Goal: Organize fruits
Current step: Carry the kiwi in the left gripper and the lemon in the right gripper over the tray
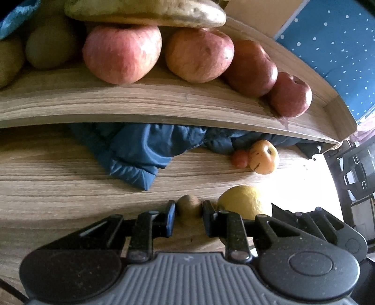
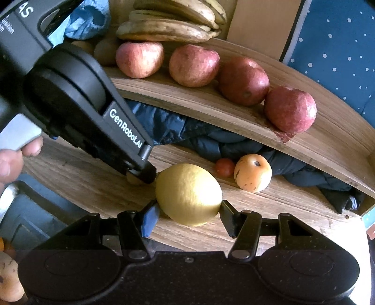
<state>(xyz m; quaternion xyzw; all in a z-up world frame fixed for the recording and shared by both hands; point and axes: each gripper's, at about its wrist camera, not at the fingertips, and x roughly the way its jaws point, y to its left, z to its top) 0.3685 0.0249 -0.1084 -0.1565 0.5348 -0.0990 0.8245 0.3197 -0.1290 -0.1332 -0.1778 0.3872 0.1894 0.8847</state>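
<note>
Kiwi (image 1: 189, 207): a small brown fruit sat on the lower wooden shelf (image 1: 58, 178), pinched between the narrowed fingers of the left gripper (image 1: 189, 217); in the right wrist view only a sliver of it showed under that gripper's tip.
Left gripper: closed down tight on the kiwi, pointing steeply down at the shelf board; a person's fingers (image 2: 14, 159) showed beside its body at the left edge of the right wrist view.
Lemon (image 2: 188, 193): a large yellow fruit lay on the same board, just right of the kiwi, between the fingers of the right gripper (image 2: 187, 217).
Right gripper: half spread around the lemon, both pads at its sides; whether they pressed on it could not be told.
Small yellow apple (image 2: 253, 173): farther back on the lower shelf, spotted, with a cherry tomato (image 2: 225, 167) touching its left side.
Blue cloth (image 1: 140, 150): bunched at the back of the lower shelf, under the upper board.
Upper shelf (image 1: 164, 101): four red apples (image 1: 122, 52) in a row along its front edge.
Bananas (image 2: 173, 21): stacked behind the apples.
Green-brown fruits (image 1: 50, 44): at the left end of the upper shelf, blurred.
</note>
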